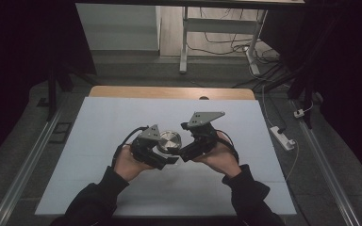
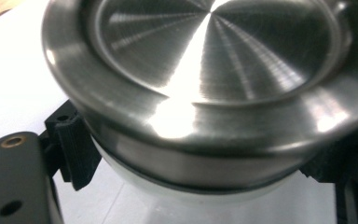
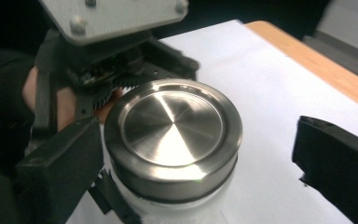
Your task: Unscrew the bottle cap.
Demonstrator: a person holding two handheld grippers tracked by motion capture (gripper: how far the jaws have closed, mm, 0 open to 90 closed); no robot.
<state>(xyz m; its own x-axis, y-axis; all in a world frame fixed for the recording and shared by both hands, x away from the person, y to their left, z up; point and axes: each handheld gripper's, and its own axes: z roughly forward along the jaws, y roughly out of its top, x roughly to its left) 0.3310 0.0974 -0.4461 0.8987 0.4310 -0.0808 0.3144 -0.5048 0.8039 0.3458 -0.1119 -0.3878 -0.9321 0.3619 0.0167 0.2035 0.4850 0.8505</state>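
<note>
Brushed glossy metal lid (image 3: 173, 127), matt black plastic tongs (image 1: 178, 156)

Near the middle of the frame, a jar (image 1: 168, 141) with a shiny metal lid (image 1: 169, 139) sits between two hand-held grippers above the white-covered bench (image 1: 122, 117). The left gripper (image 1: 162, 157), just left of the jar, is clamped around it below the lid. The right gripper (image 1: 184, 151) comes in from the right, close beside the lid. Both forearms in dark sleeves (image 1: 92, 200) rise from the bottom edge. A strip of bare wood shows along the bench's far edge.
</note>
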